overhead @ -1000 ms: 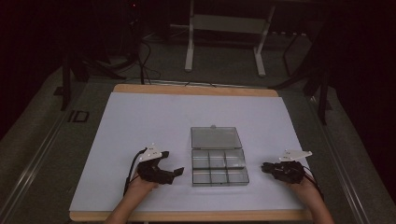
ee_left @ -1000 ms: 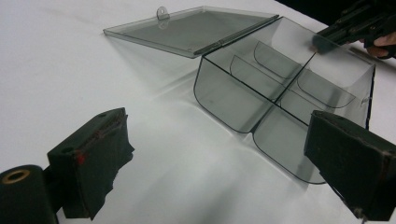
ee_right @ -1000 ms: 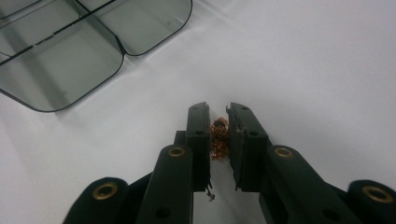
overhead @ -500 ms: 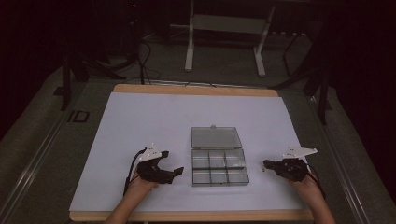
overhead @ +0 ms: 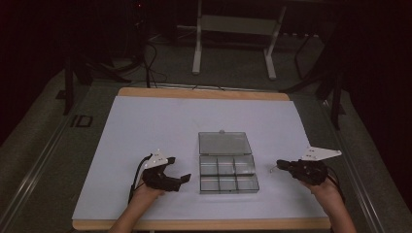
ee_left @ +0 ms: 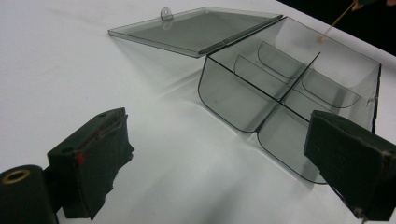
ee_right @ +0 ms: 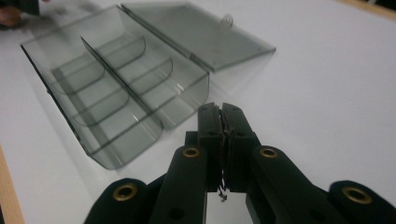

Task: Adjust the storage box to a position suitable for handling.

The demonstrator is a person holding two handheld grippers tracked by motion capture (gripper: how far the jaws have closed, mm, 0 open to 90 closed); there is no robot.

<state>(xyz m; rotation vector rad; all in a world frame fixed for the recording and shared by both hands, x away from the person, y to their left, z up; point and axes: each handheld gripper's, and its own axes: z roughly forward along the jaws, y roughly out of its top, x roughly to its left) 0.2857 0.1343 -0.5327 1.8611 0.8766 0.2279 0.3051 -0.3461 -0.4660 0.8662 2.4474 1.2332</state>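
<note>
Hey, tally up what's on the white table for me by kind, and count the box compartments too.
Clear plastic box with its lid open: 1
Compartments in that box: 6
Hand-held claw tools: 2, left claw open, right claw shut on a thin stick
Thin sticks: 1
Total things, compartments aside: 4
</note>
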